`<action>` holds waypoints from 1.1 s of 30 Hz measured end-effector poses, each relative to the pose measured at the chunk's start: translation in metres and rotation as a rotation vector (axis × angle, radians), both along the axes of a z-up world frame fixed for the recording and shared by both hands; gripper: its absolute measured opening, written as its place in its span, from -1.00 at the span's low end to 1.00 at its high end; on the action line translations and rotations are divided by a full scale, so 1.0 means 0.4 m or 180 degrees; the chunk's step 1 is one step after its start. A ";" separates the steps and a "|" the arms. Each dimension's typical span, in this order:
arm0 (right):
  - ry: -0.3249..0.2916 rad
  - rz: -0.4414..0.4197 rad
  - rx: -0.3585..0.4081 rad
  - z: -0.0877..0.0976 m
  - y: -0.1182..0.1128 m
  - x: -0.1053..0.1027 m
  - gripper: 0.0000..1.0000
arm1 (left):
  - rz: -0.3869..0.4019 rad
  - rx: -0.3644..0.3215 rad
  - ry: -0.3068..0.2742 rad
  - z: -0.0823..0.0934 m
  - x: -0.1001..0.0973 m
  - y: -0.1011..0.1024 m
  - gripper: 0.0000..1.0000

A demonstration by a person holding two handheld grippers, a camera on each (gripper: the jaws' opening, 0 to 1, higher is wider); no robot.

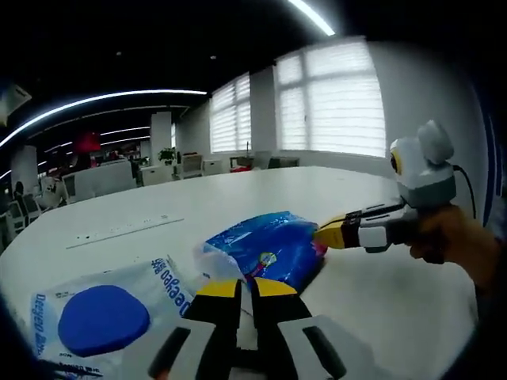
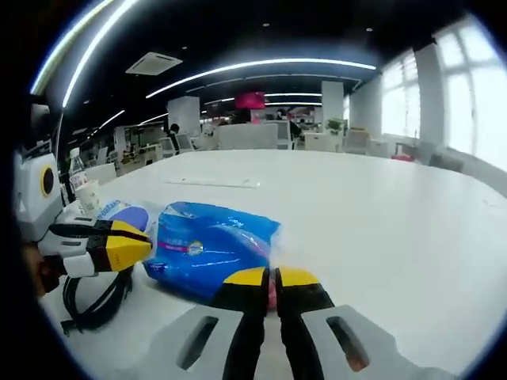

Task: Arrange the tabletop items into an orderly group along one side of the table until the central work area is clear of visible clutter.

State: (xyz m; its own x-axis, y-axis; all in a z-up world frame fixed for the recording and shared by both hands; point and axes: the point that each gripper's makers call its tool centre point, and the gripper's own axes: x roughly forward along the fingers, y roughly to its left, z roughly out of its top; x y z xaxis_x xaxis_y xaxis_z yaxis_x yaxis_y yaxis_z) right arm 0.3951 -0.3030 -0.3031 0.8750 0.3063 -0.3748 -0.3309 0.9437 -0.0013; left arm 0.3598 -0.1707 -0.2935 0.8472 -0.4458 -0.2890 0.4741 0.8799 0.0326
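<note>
A blue plastic packet point(image 1: 273, 247) lies on the white table point(image 1: 261, 194). My left gripper point(image 1: 245, 286) is shut on its pale near edge, jaws pressed together. My right gripper point(image 1: 326, 235) comes in from the right and pinches the packet's far end. In the right gripper view the same packet point(image 2: 207, 244) lies just ahead of my right gripper point(image 2: 273, 277), which is shut on its near edge. There my left gripper point(image 2: 142, 245) meets the packet's left side. A white packet with a blue disc point(image 1: 107, 317) lies left of the blue one.
A black cable point(image 2: 93, 305) coils on the table under the left gripper. A water bottle and paper cup point(image 2: 81, 186) stand at the far left. A long white strip point(image 2: 210, 182) lies farther back. Office desks and windows lie beyond the table.
</note>
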 end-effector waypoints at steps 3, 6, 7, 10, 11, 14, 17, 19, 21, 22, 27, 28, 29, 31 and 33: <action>-0.0011 0.0025 -0.0041 0.000 -0.002 -0.005 -0.90 | 0.0027 0.0008 -0.0039 0.008 0.009 0.009 -0.86; 0.0007 0.0023 -0.0046 -0.003 -0.003 -0.008 -0.86 | 0.0024 0.0035 -0.0070 0.011 0.010 0.009 -0.82; 0.0004 0.0017 -0.0065 -0.004 -0.004 -0.012 -0.86 | 0.0040 0.0050 -0.0082 0.017 0.011 0.009 -0.82; -0.0026 0.0013 -0.0091 -0.001 -0.003 -0.019 -0.84 | 0.0037 0.0080 -0.0107 0.022 0.012 0.008 -0.80; -0.0029 0.0013 -0.0114 0.000 -0.003 -0.021 -0.80 | 0.0041 0.0077 -0.0109 0.024 0.011 0.009 -0.79; -0.0120 0.0004 -0.0255 0.015 -0.008 -0.029 -0.74 | 0.0107 0.0061 -0.0103 0.040 0.004 0.025 -0.76; -0.0235 0.0026 -0.0309 0.039 -0.010 -0.037 -0.68 | 0.0126 -0.0108 -0.0275 0.097 -0.003 0.045 -0.76; -0.0271 0.0023 -0.0336 0.050 -0.011 -0.042 -0.60 | 0.0173 -0.0098 -0.0398 0.132 -0.007 0.067 -0.76; -0.0304 0.0027 -0.0291 0.060 -0.008 -0.044 -0.57 | 0.0193 -0.0082 -0.0433 0.149 -0.009 0.078 -0.75; -0.0301 0.0030 -0.0258 0.062 -0.006 -0.044 -0.55 | 0.0181 -0.0090 -0.0440 0.154 -0.008 0.080 -0.74; -0.0348 0.0051 -0.0173 0.073 0.008 -0.046 -0.40 | 0.0173 -0.0128 -0.0499 0.170 -0.013 0.086 -0.70; -0.0345 0.0075 -0.0154 0.074 0.014 -0.048 -0.37 | 0.0171 -0.0135 -0.0498 0.170 -0.013 0.086 -0.65; -0.0352 0.0094 -0.0147 0.075 0.018 -0.049 -0.35 | 0.0168 -0.0138 -0.0497 0.171 -0.014 0.087 -0.62; -0.0383 0.0117 -0.0147 0.079 0.025 -0.051 -0.27 | 0.0172 -0.0161 -0.0517 0.176 -0.016 0.092 -0.57; -0.0390 0.0130 -0.0191 0.078 0.028 -0.051 -0.25 | 0.0199 -0.0161 -0.0528 0.178 -0.015 0.099 -0.56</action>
State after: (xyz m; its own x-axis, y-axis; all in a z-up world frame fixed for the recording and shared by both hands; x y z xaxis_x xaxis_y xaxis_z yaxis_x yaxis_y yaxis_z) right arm 0.3748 -0.2917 -0.2718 0.9027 0.3227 -0.2846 -0.3628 0.9265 -0.1003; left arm 0.3536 -0.1309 -0.2224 0.9079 -0.4011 -0.1216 0.4102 0.9100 0.0608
